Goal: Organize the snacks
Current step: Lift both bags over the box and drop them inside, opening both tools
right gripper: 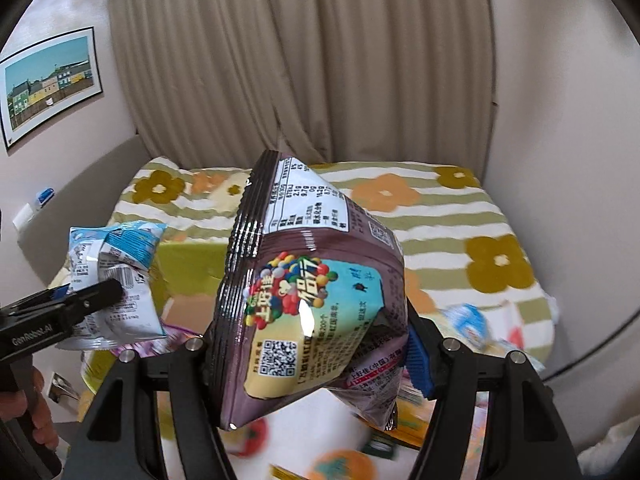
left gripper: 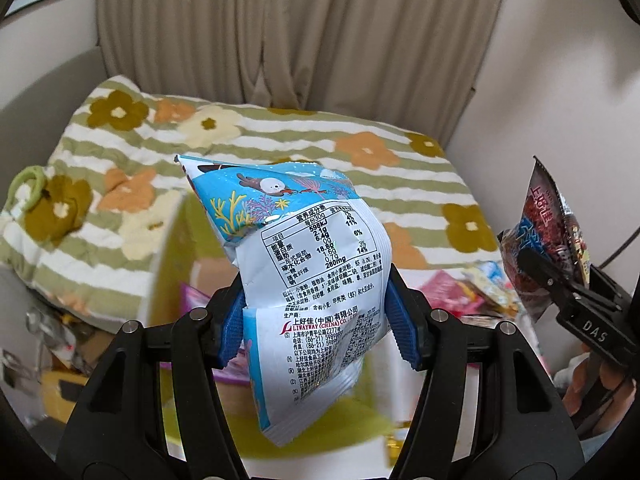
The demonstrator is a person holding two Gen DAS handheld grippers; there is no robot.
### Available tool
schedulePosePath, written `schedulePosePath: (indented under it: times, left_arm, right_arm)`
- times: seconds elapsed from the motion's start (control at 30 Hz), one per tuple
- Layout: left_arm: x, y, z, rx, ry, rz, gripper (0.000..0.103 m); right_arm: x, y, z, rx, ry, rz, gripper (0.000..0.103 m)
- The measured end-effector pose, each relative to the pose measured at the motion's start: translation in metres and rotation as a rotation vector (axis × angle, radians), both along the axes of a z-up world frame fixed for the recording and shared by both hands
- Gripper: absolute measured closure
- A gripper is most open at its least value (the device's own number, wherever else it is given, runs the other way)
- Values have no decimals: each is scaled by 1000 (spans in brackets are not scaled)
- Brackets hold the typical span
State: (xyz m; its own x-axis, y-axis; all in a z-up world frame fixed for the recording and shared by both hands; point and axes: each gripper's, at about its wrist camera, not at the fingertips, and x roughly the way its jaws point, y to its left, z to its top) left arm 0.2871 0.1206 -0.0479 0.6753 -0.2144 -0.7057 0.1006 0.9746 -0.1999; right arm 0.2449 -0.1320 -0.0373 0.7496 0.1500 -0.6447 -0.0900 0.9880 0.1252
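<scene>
My left gripper is shut on a blue and white snack bag, held up above a yellow-green box; the bag also shows at the left of the right wrist view. My right gripper is shut on a dark purple snack bag with coloured candy print, held in the air; that bag also shows at the right edge of the left wrist view. More loose snack packets lie blurred below, to the right of the box.
A bed with a green-striped flower blanket lies behind. Beige curtains hang at the back. A framed picture is on the left wall. A white cloth with orange fruit print lies below. Clutter sits low left.
</scene>
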Motion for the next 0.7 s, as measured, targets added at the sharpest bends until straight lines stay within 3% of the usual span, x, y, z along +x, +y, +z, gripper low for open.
schedulePosePath:
  times: [0.23,0.47,0.53,0.6,0.7]
  left_arm:
    - [52,60,-36,32,83,-15,45]
    - [89,76,-70,35,158,-1,45]
    - [95,74,-75,43,174,-7,39]
    - [100,72,-79,76,184,8,4]
    - [102,73,-78,77,169,24,0]
  right_arm:
    - [46,70,-11,24,49,69,40]
    - [81,102,-35,47,107,116,40]
    - [88,108,-39,52,115,125,40]
    - [95,112,-44,71,131,140,40]
    - [105,116,-51,78,156,168,40]
